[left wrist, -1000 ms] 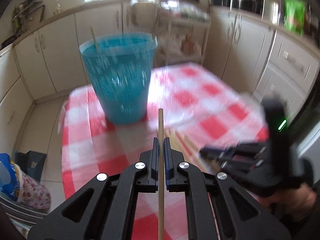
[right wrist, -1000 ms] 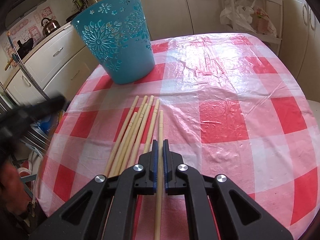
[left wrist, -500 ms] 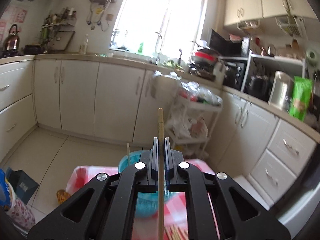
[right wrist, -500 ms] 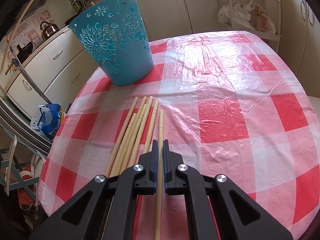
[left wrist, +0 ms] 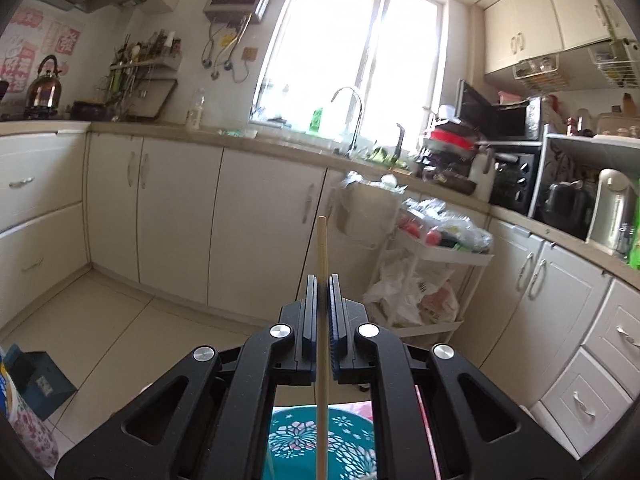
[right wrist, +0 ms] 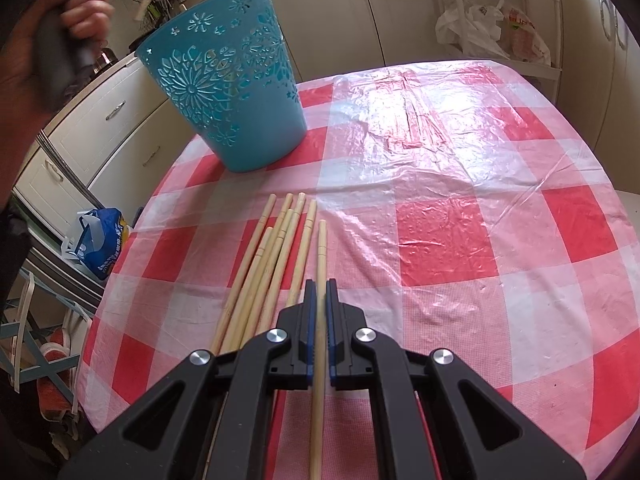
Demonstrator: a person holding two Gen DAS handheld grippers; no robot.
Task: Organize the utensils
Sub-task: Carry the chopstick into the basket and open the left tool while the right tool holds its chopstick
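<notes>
Your left tongs (left wrist: 322, 280) clamp one pale wooden chopstick (left wrist: 322, 248), raised above teal perforated plastic bucket (left wrist: 320, 444). Your right tongs (right wrist: 321, 284) clamp another chopstick (right wrist: 320, 264) low over red-checked desk (right wrist: 480, 240); loose chopstick bundle (right wrist: 272, 256) lies just left, bucket far left.

Left cam sits high, looking nearly level across the kitchen at the window (left wrist: 360, 60), with the bin (left wrist: 320, 444) right below it. Right cam tilts down, close over the surface (right wrist: 460, 208). Both catch that bin (right wrist: 224, 80) and the cart (left wrist: 436, 248).
</notes>
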